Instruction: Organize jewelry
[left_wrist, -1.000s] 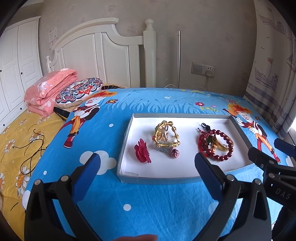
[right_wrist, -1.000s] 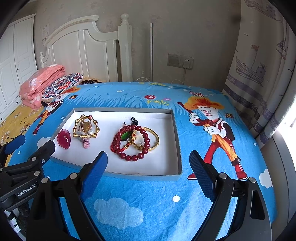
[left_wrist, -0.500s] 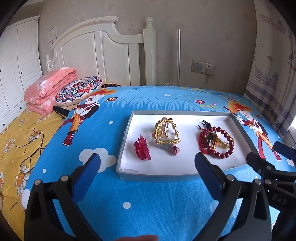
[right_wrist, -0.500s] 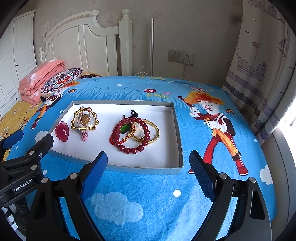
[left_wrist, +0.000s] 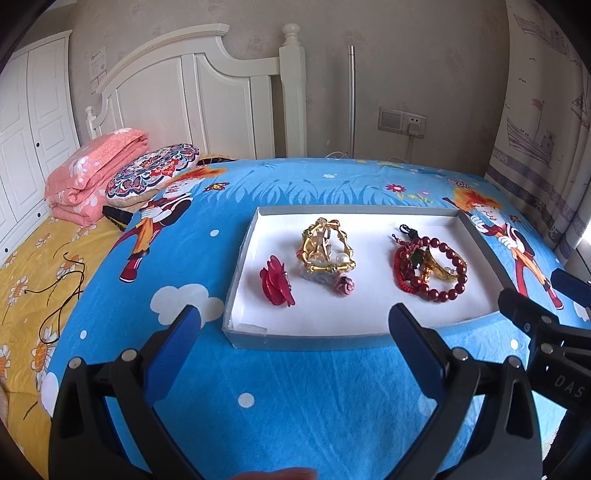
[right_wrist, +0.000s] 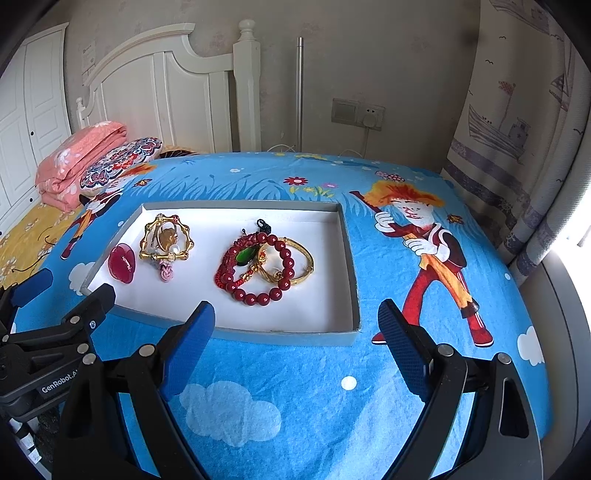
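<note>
A shallow grey tray (left_wrist: 242, 254) (right_wrist: 349, 258) with a white floor lies on the blue bedspread. In it from left to right lie a red flower piece (left_wrist: 277, 282) (right_wrist: 122, 264), a gold bamboo-style bracelet with a pink knot (left_wrist: 327, 247) (right_wrist: 166, 242), and a pile of red bead bracelets with a gold bangle (left_wrist: 430, 267) (right_wrist: 266, 266). My left gripper (left_wrist: 293, 336) is open and empty, in front of the tray's near edge. My right gripper (right_wrist: 295, 332) is open and empty, at the tray's near right corner.
The bed has a cartoon-print blue cover (left_wrist: 295, 387). A folded pink quilt (left_wrist: 96, 170) and a patterned pillow (left_wrist: 151, 173) lie at the far left by the white headboard (left_wrist: 192, 99). A curtain (right_wrist: 517, 147) hangs on the right.
Both grippers have pulled back and risen a little, so the tray sits slightly farther off in both views. The jewelry has not moved.
</note>
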